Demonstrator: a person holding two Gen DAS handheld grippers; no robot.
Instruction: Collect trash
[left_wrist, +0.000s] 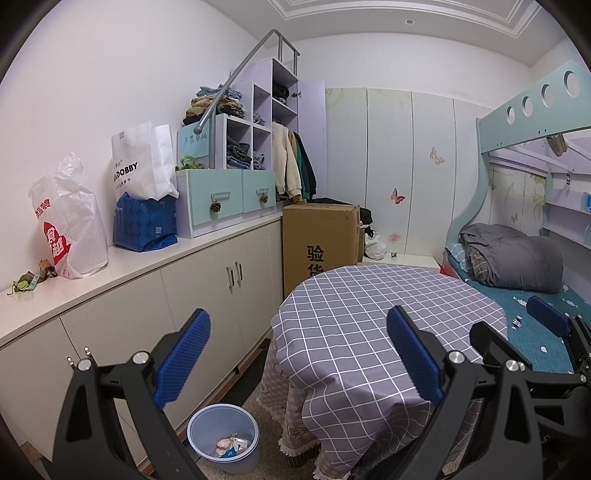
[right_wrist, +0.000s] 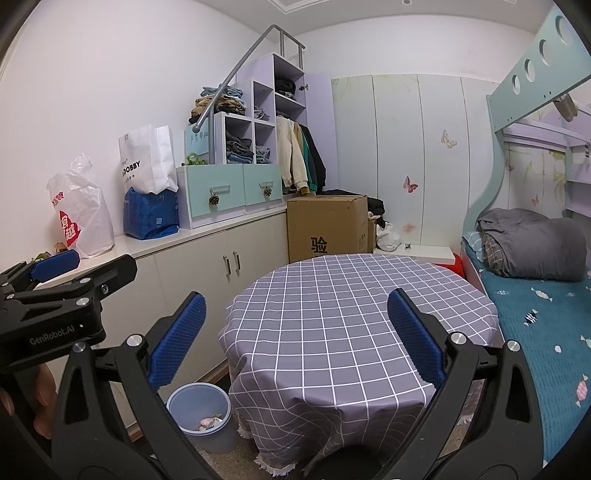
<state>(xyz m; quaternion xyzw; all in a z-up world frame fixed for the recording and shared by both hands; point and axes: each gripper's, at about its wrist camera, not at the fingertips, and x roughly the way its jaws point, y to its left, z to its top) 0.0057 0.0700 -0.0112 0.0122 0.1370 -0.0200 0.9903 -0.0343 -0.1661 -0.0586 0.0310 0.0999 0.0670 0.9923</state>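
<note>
A blue waste bin (left_wrist: 223, 437) stands on the floor beside the round table (left_wrist: 369, 314) and holds several scraps of trash (left_wrist: 231, 446); it also shows in the right wrist view (right_wrist: 201, 413). Small crumpled scraps (left_wrist: 27, 282) lie on the counter at far left. My left gripper (left_wrist: 299, 354) is open and empty, held above the table's near edge. My right gripper (right_wrist: 295, 336) is open and empty over the table. The left gripper also shows at the left of the right wrist view (right_wrist: 55, 264).
A long white cabinet counter (left_wrist: 147, 258) runs along the left wall with a white plastic bag (left_wrist: 70, 225), a blue bag (left_wrist: 146, 225) and a white paper bag (left_wrist: 142, 162). A cardboard box (left_wrist: 321, 240) stands behind the table. A bunk bed (left_wrist: 535, 288) is at right.
</note>
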